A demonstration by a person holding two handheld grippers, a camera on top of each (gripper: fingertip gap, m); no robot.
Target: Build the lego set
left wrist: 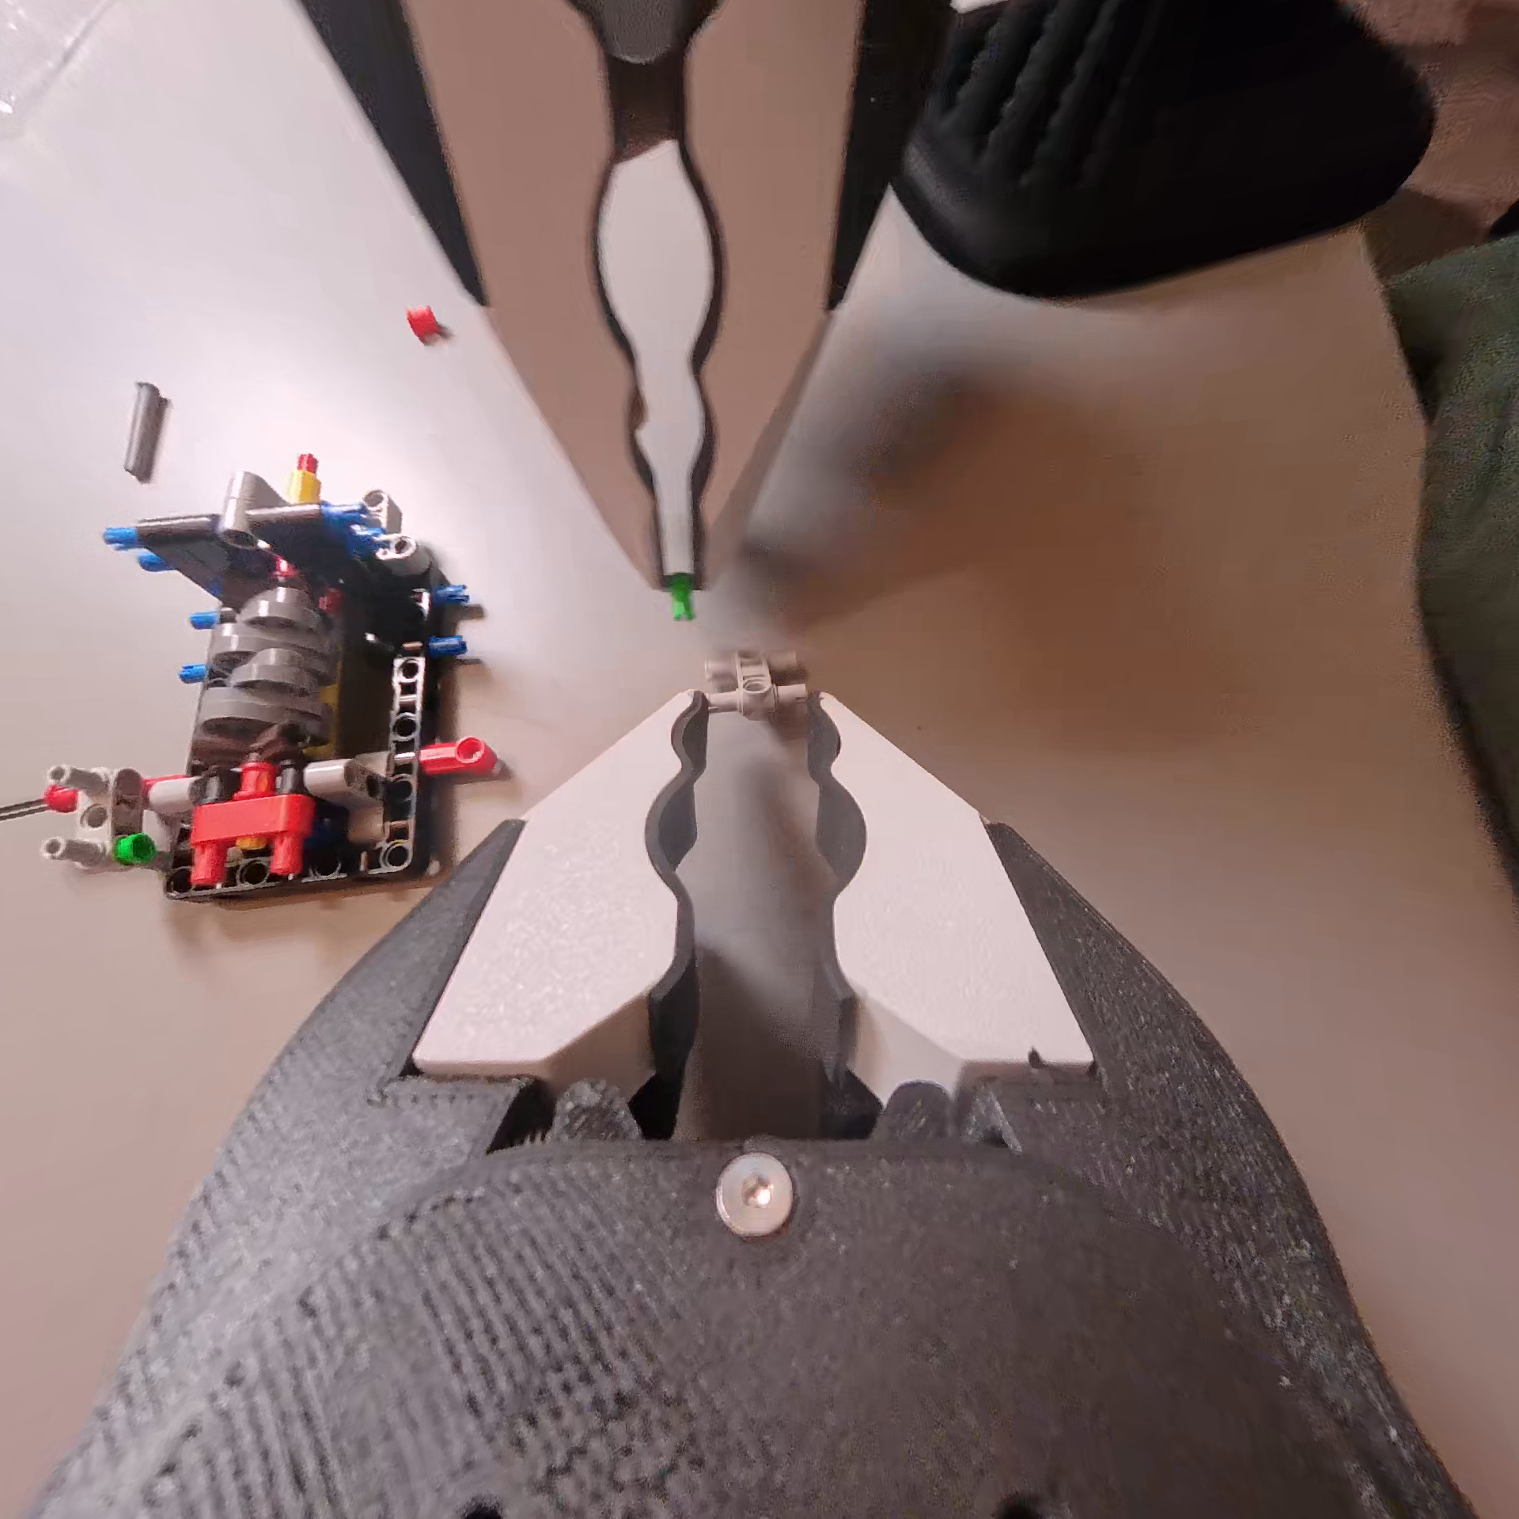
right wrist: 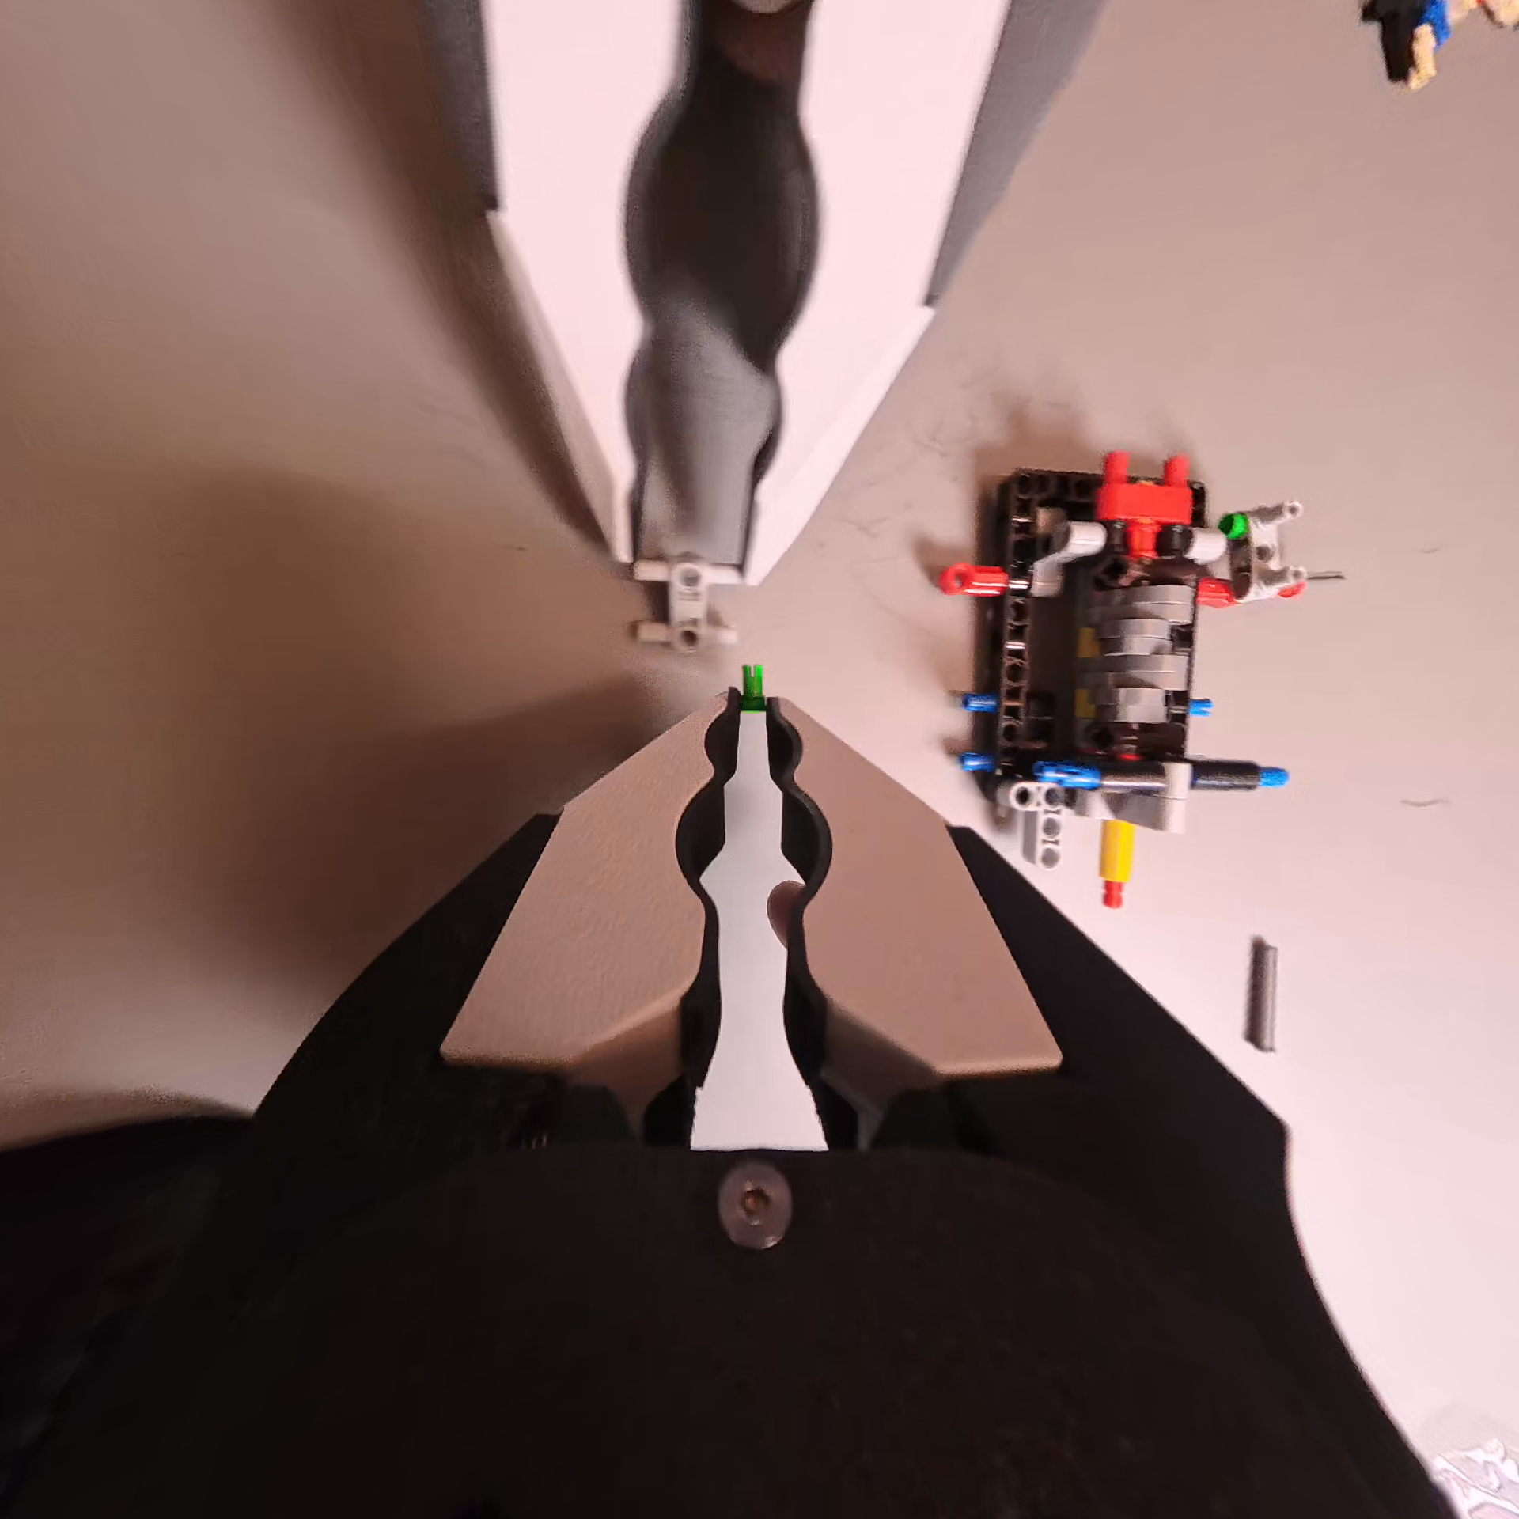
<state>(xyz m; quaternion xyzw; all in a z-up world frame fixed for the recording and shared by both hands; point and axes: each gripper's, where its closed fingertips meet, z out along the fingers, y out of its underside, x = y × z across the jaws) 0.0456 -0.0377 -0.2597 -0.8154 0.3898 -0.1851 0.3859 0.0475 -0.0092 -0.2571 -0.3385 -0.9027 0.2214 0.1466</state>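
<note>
A small light grey connector piece (left wrist: 754,689) is gripped at the very tips of the left gripper (left wrist: 756,699), whose fingers are closed to a narrow gap around it. In the right wrist view the same piece (right wrist: 685,604) is seen hanging from the tips of the far gripper, held above the pale table (right wrist: 1356,1110).

A green pin (right wrist: 752,689) is pinched by the right gripper (right wrist: 750,703), the fingers being drawn almost together with only a thin slot between them; the pin projects beyond the tips. From the left wrist view the pin (left wrist: 680,597) is seen at the end of the opposing gripper's fingers, pointing toward the grey connector. The two pieces are close, tip facing tip, but a gap is visible between them (no contact is shown).

The partly built model (left wrist: 304,699) is set on the table, off to the side of both grippers and well apart from them. It is made up of a black frame filled with grey rounded parts, with blue pins along its edges, a red block at one end and a yellow piece with a red tip at the other (right wrist: 1101,649). A dark grey axle (left wrist: 146,427) is laid loose near the model, and a small red bush (left wrist: 425,323) is seen farther along. A heap of loose parts (right wrist: 1430,33) is glimpsed at the table's far corner.
</note>
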